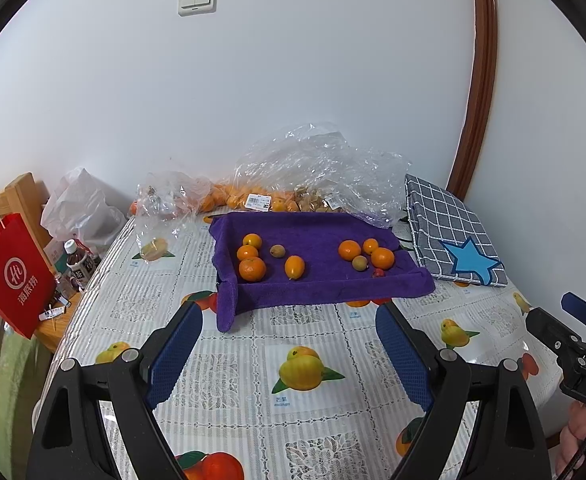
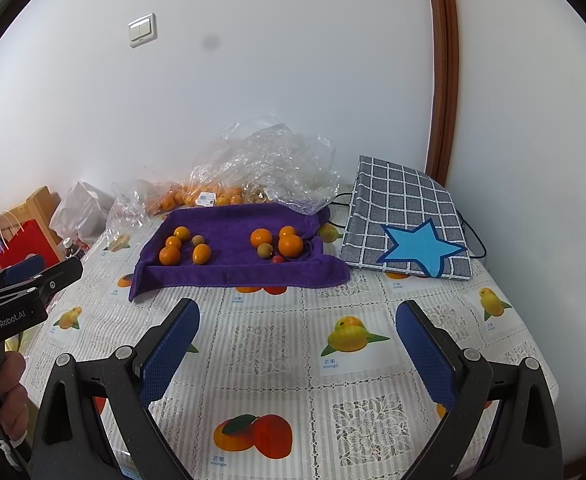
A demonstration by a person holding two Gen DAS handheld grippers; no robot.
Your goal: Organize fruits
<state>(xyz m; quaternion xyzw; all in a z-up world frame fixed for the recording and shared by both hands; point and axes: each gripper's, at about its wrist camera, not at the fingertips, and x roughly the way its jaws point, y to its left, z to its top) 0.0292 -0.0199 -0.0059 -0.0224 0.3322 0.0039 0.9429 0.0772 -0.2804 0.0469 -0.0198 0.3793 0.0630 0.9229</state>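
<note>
A purple towel [image 1: 317,288] [image 2: 237,270] lies on the table with two clusters of fruit. The left cluster has small oranges [image 1: 252,269] [image 2: 169,255], a kumquat [image 1: 294,267] and a brownish longan [image 1: 277,251]. The right cluster has oranges [image 1: 382,258] [image 2: 290,245], a longan [image 1: 359,263] and a small red fruit [image 1: 378,273] [image 2: 278,259]. My left gripper [image 1: 289,316] is open and empty, in front of the towel. My right gripper [image 2: 297,312] is open and empty, also short of the towel. Each gripper shows at the edge of the other's view.
Clear plastic bags [image 1: 317,164] [image 2: 265,160] with more oranges lie behind the towel at the wall. A grey checked bag with a blue star [image 1: 453,236] [image 2: 405,224] lies at the right. A red paper bag [image 1: 13,276], bottles and a white bag stand left of the fruit-print tablecloth [image 1: 305,400].
</note>
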